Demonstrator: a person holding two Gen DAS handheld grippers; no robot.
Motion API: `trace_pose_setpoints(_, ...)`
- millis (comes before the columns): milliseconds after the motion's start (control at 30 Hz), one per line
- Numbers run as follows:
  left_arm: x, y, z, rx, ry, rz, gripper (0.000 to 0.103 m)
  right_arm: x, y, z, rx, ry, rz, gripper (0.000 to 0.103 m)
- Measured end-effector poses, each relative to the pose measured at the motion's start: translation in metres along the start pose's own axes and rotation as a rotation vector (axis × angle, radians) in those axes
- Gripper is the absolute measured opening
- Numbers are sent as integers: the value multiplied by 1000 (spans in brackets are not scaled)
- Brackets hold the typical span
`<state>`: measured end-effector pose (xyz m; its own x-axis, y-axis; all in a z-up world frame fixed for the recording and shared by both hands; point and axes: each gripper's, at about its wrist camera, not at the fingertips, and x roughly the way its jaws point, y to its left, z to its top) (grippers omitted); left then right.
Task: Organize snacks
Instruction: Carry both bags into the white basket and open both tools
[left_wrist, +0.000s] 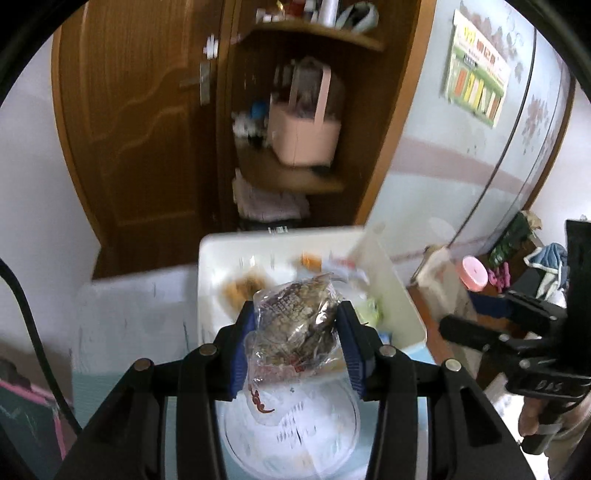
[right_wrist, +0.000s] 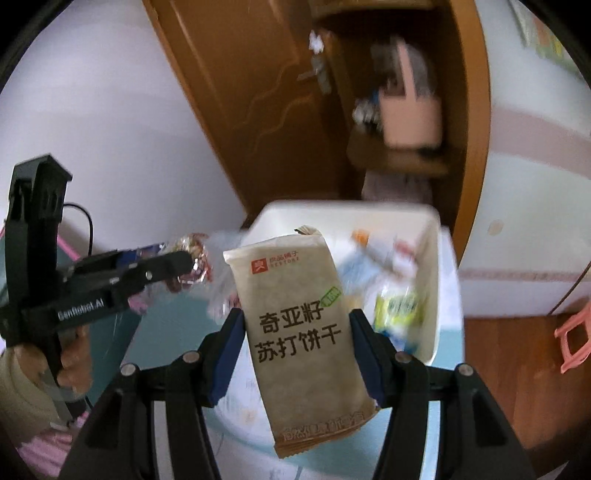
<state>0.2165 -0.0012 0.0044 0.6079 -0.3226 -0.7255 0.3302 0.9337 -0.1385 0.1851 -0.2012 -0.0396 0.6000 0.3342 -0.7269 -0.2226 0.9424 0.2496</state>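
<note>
My left gripper (left_wrist: 295, 314) is shut on a clear packet of brown grain snack (left_wrist: 299, 321) and holds it above the near edge of a white bin (left_wrist: 207, 266). The bin holds several snack packets (left_wrist: 243, 286). My right gripper (right_wrist: 295, 321) is shut on a beige cracker packet (right_wrist: 295, 325) with dark Chinese print, held upright in front of the same white bin (right_wrist: 432, 295). In the right wrist view the left gripper (right_wrist: 177, 264) shows at the left with its clear packet (right_wrist: 195, 258). In the left wrist view the right gripper (left_wrist: 480, 317) shows at the right.
A white round plate (left_wrist: 291, 428) with paper lies on the light blue table below the left gripper. Behind the bin stand a wooden door (left_wrist: 140, 122) and a corner shelf with a pink basket (left_wrist: 303, 136). A pink-lidded jar (left_wrist: 472, 273) stands at the right. A pink stool (right_wrist: 572, 339) stands on the floor.
</note>
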Motion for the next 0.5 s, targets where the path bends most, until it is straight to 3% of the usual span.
trace_pose_setpoints(100,-3,-1,31,11,-39,35,43,-15,1,31,10,-72,-17,58)
trace_pose_setpoints(233,11,0,57,10,-34,82,43,-22,4,69,28,-146,-60,58)
trace_pose_setpoints(433,58,11,71,-25,39,142,44,12,0,96,38,-133,-132,59)
trace_pose_setpoints(500,72,17,71,-37,63,151,59,31,-5,101,41,-104,-171,59)
